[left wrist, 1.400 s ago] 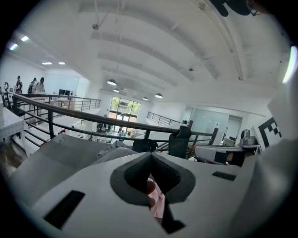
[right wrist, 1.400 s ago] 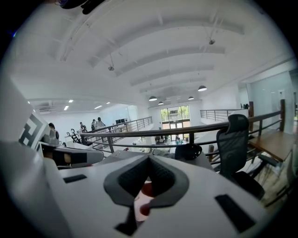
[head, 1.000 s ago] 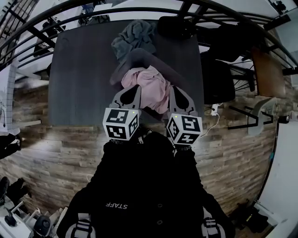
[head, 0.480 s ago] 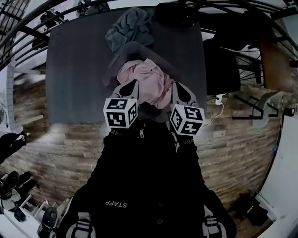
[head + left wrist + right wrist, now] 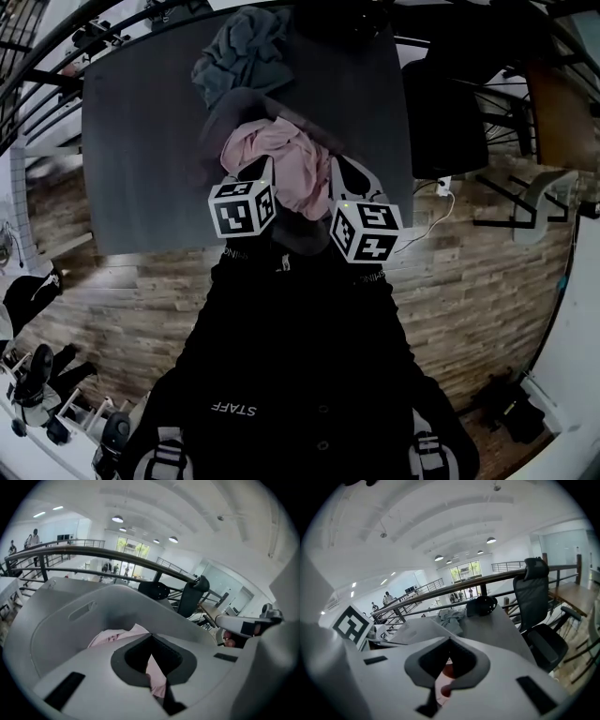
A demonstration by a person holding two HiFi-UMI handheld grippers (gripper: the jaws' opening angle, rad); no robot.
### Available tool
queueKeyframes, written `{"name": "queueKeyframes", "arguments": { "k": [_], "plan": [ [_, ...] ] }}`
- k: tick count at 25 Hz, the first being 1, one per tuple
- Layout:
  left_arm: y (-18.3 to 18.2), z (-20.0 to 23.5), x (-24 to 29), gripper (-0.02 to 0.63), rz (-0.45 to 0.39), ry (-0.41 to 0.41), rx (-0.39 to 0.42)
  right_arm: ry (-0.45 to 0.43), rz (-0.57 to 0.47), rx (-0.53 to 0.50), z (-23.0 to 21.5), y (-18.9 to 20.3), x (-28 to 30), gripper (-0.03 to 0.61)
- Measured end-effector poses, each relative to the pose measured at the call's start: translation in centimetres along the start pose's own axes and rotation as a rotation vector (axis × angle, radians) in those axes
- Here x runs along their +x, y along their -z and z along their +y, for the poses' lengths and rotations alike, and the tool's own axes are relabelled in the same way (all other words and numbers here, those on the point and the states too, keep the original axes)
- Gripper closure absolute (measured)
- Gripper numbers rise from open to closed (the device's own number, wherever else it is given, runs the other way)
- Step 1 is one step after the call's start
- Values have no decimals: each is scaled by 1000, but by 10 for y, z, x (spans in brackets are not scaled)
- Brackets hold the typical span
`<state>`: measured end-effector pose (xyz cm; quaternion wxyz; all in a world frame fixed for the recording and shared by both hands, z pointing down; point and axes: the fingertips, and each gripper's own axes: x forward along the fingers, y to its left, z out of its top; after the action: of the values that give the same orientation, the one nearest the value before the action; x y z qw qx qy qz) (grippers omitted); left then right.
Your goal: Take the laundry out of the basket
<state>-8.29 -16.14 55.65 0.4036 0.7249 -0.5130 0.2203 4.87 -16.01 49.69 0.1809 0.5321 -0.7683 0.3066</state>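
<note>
Nearest the person, the left gripper and the right gripper are held side by side at the near edge of the basket, both pointing forward and down toward its contents. In the left gripper view the jaws are together at the tips, with pink cloth visible past them but nothing pinched between the pads. The right gripper view shows the same condition: jaws together, no cloth clamped. The pink laundry lies bunched inside the basket, between and just ahead of the two grippers; whether either tip touches it cannot be confirmed. The basket stands on the dark table, and its grey wall with a handle slot rises around the left gripper. Beyond the basket, a grey-green garment lies loose on the tabletop, outside the basket. A dark rounded object sits at the far table edge, and an office chair stands to the right. Assessment: the task appears to be at the approach stage. The pink laundry is not yet gripped or lifted; both sets of jaws would need to open before taking hold.
</note>
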Motion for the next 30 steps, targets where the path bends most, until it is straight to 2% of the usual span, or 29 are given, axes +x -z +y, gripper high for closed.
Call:
{"name": "queueKeyframes", "arguments": {
  "k": [4, 7, 14, 18, 21, 25, 30],
  "plan": [
    [18, 5, 28, 611, 82, -15, -92, -22, 37, -9, -2, 3, 16, 563],
    [27, 12, 45, 604, 122, -33, -127, -30, 78, -22, -4, 10, 29, 563],
    [52, 28, 75, 397, 215, -80, -146, -50, 180, -11, -1, 35, 49, 564],
    [76, 31, 99, 252, 325, -9, -109, -94, 229, -15, -2, 44, 54, 565],
    [83, 37, 114, 140, 352, 35, -91, -125, 241, -4, -5, 46, 56, 563],
    [97, 45, 131, 85, 411, 34, -72, -126, 255, -17, -7, 46, 58, 564],
    [115, 51, 147, 77, 459, 6, -101, -120, 266, -8, -9, 45, 61, 563]
  ]
}}
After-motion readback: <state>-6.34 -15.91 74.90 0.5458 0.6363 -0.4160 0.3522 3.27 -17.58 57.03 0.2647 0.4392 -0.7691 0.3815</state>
